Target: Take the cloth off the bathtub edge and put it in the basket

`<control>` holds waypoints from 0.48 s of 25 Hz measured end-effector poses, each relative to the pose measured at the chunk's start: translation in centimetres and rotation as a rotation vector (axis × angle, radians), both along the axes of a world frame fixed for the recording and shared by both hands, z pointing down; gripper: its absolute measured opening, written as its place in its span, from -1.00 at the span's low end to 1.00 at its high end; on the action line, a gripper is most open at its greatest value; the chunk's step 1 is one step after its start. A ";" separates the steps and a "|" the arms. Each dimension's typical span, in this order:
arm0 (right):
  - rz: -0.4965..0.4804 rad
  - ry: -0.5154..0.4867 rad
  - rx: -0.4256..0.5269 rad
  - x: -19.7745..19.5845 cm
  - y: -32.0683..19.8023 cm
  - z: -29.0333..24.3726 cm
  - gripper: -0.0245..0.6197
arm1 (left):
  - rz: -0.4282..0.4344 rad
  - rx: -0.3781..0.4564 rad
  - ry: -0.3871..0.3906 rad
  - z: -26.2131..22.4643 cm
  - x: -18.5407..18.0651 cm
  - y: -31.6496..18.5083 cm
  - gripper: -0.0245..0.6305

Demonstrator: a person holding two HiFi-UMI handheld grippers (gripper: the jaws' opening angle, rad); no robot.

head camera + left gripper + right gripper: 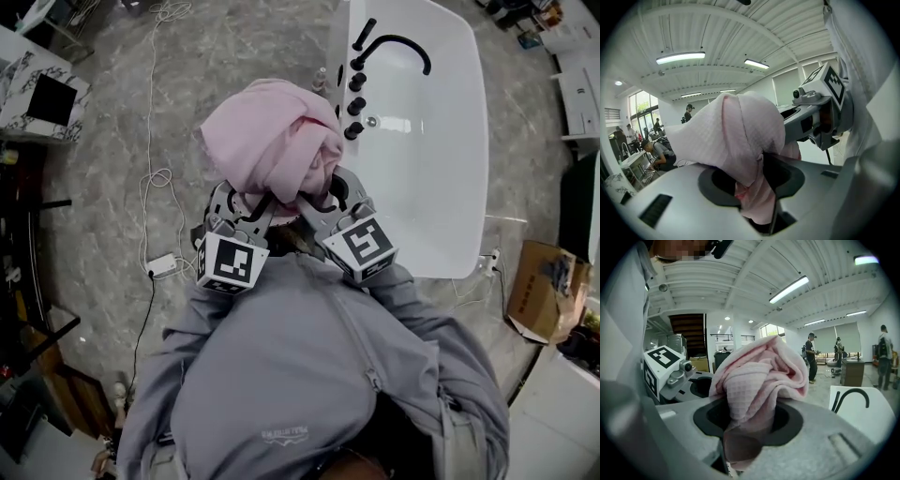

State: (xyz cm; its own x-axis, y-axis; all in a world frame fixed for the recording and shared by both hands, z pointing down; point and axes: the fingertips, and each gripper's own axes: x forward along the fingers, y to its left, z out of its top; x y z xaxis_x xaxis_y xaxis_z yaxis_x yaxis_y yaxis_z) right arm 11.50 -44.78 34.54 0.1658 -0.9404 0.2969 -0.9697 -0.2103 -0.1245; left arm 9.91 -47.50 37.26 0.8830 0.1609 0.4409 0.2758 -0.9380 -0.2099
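Observation:
A pink waffle-weave cloth is bunched up and held in the air close to my chest, left of the white bathtub. My left gripper is shut on its left part, and the fabric fills the gap between those jaws. My right gripper is shut on the right part, with the cloth pinched and folded between its jaws. Both grippers tilt upward, side by side and almost touching. No basket shows in any view.
The tub's black faucet and black knobs sit along its left edge. A white cable and power strip lie on the grey marble floor at left. A cardboard box stands at right. People stand far off in the hall.

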 end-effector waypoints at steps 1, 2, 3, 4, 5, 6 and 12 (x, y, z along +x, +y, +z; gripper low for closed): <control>0.010 -0.004 -0.001 0.3 0.0 0.2 -0.39 | 0.013 0.003 -0.007 0.2 0.2 0.0 -0.46; 0.018 -0.008 -0.003 0.5 0.0 0.4 -0.39 | 0.024 0.007 -0.016 0.5 0.4 0.0 -0.46; 0.025 -0.013 -0.005 0.8 -0.1 0.6 -0.39 | 0.034 0.010 -0.026 0.8 0.6 -0.1 -0.46; 0.031 -0.019 -0.008 1.0 -0.2 0.9 -0.39 | 0.042 0.011 -0.035 1.1 0.8 -0.3 -0.46; 0.037 -0.025 -0.012 1.2 -0.4 1.2 -0.39 | 0.049 0.010 -0.043 1.5 1.0 -0.4 -0.46; 0.041 -0.030 -0.017 1.4 -0.6 1.6 -0.39 | 0.055 0.008 -0.052 1.9 1.2 -0.6 -0.46; 0.054 -0.092 -0.070 1.9 -1.5 5.6 -0.39 | 0.080 -0.018 -0.127 5.6 1.4 -1.5 -0.46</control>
State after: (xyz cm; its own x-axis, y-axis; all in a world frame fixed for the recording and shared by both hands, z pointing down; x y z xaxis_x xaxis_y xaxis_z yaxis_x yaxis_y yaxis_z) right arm 13.35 -46.27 40.19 0.1842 -0.9074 0.3778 -0.9419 -0.2728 -0.1959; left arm 11.34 -49.03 42.83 0.8047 0.2370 0.5444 0.3726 -0.9154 -0.1522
